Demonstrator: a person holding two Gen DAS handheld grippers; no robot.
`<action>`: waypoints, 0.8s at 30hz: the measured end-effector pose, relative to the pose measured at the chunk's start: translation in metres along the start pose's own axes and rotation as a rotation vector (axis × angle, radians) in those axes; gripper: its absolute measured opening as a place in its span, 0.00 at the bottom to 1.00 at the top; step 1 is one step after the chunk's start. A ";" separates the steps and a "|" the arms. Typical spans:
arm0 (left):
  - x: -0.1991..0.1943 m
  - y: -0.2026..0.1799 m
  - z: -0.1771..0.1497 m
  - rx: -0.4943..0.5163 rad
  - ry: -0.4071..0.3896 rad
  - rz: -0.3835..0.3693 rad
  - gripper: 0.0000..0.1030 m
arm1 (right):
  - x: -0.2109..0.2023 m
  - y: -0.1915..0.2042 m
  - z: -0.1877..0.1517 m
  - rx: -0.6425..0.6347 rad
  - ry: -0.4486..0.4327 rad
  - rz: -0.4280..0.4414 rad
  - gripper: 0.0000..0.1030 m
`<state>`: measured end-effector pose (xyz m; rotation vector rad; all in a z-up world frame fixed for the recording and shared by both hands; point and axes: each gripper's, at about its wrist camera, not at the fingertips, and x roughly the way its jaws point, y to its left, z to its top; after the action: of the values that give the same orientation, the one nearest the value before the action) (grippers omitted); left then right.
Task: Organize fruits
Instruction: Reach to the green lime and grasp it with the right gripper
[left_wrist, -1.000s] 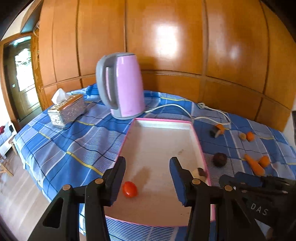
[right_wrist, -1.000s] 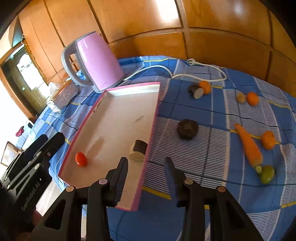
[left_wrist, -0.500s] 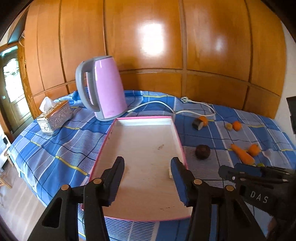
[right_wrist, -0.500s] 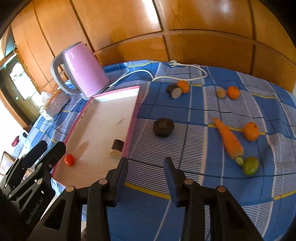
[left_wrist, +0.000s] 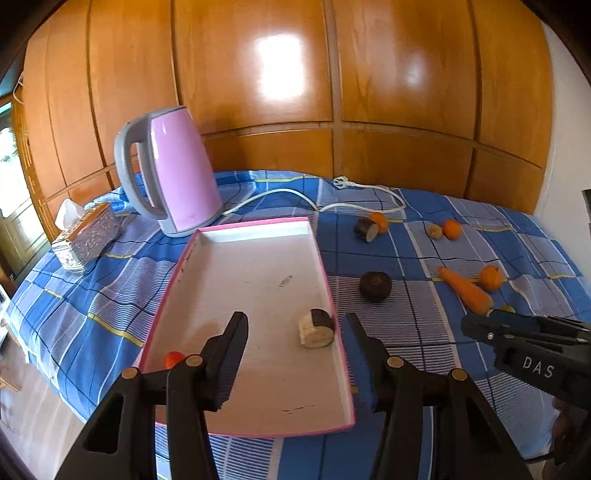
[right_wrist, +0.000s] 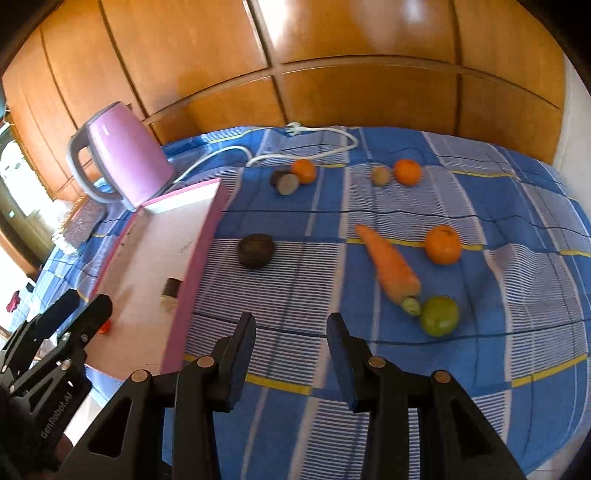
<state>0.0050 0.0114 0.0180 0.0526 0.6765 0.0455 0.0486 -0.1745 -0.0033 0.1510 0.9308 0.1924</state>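
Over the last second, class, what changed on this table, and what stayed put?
Only the tongs moved. The right tongs swung right, away from the tray toward the carrot. The left tongs drew back. Both are open, empty. No fruit moved.

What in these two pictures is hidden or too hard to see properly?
- Red fruit in the tray: left view, partly behind the left tool; right view, a blurred sliver.
- Green fruit: left view, mostly behind the right tool.
- Tissue box: right view, blurred.
- Small brownish fruit: too small to identify.

Carrot (right_wrist: 389, 266) — touching green fruit (right_wrist: 439, 315)
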 end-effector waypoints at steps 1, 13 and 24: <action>0.001 -0.002 0.000 0.006 0.003 -0.006 0.52 | -0.001 -0.004 -0.001 0.006 0.000 -0.007 0.39; 0.013 -0.035 0.003 0.092 0.033 -0.099 0.52 | -0.005 -0.069 -0.017 0.124 0.011 -0.117 0.39; 0.031 -0.067 -0.001 0.135 0.098 -0.230 0.52 | -0.008 -0.108 -0.025 0.207 0.010 -0.163 0.39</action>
<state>0.0296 -0.0535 -0.0065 0.1021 0.7797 -0.2203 0.0345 -0.2805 -0.0345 0.2644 0.9678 -0.0542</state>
